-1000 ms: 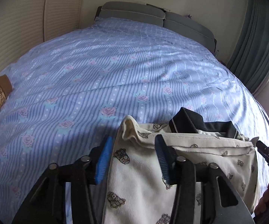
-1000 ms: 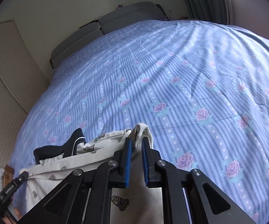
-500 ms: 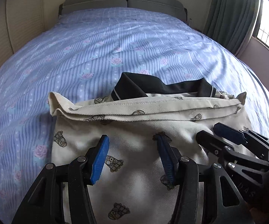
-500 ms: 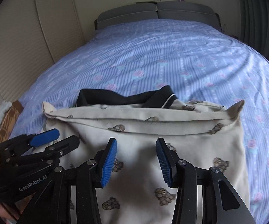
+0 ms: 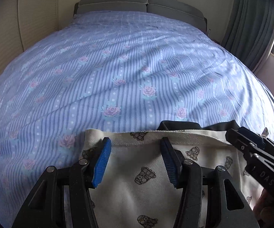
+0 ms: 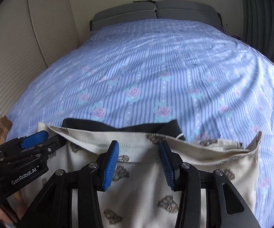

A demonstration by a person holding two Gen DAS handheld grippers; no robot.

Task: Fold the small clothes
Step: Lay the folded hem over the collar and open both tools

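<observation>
Your left gripper [image 5: 136,159] hangs over the near left part of the cream printed garment [image 5: 142,174], its blue pads [image 5: 101,164] spread wide with nothing between them. Your right gripper [image 6: 139,163] sits just beside it, over the middle of the same cloth, jaws likewise spread and pinching nothing.

The garment lies at the near edge of the bed, on the blue striped rose-print bedspread [image 5: 118,72]. Its far hem is turned over in a loose band. A black piece of clothing [image 6: 118,126] pokes out from under that far edge.

In the right wrist view the garment's right corner [image 6: 255,142] stands up slightly off the spread.

Grey headboard [image 5: 140,3] at the far end; green curtain [image 5: 251,28] to the right.
</observation>
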